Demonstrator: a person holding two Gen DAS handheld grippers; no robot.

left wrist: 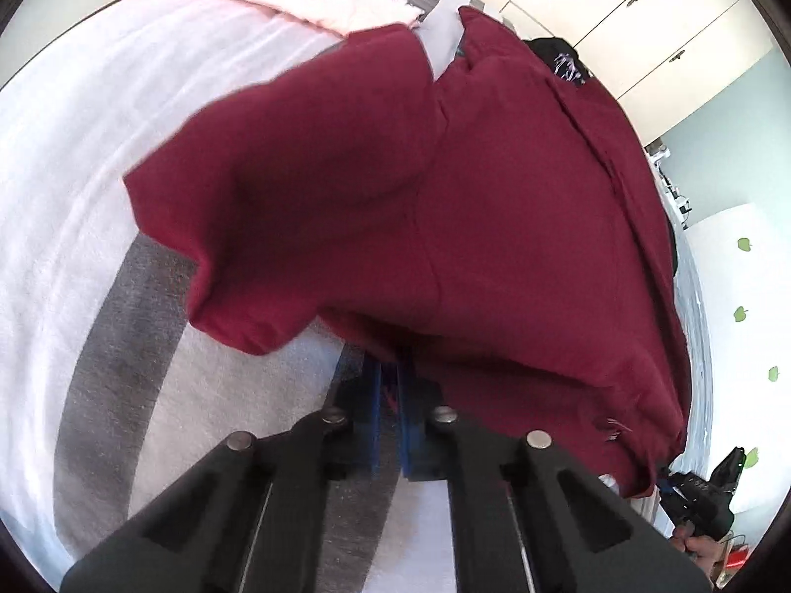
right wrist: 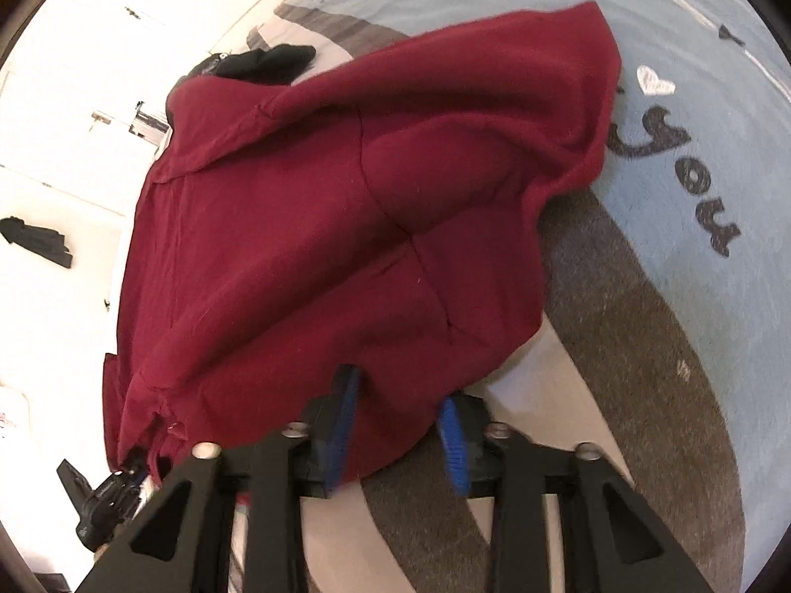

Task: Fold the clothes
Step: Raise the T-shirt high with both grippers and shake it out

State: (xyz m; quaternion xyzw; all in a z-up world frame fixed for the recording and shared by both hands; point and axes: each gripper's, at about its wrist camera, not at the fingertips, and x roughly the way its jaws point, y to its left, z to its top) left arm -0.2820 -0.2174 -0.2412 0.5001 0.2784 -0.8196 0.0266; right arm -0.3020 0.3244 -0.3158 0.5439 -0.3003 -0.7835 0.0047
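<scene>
My dark red garment (left wrist: 445, 207) covers a bedspread (left wrist: 74, 158) of white, pale blue and grey bands with black lettering beside it; my blue finger pads (right wrist: 341, 425) meet its hem.

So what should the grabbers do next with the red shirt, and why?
Probably the right gripper should close on the hem. Its fingers stand apart around the edge of the red shirt, while the left gripper is already pinched shut on it. The shirt hangs bunched above the bedspread, so both edges need holding before it is laid flat.
</scene>
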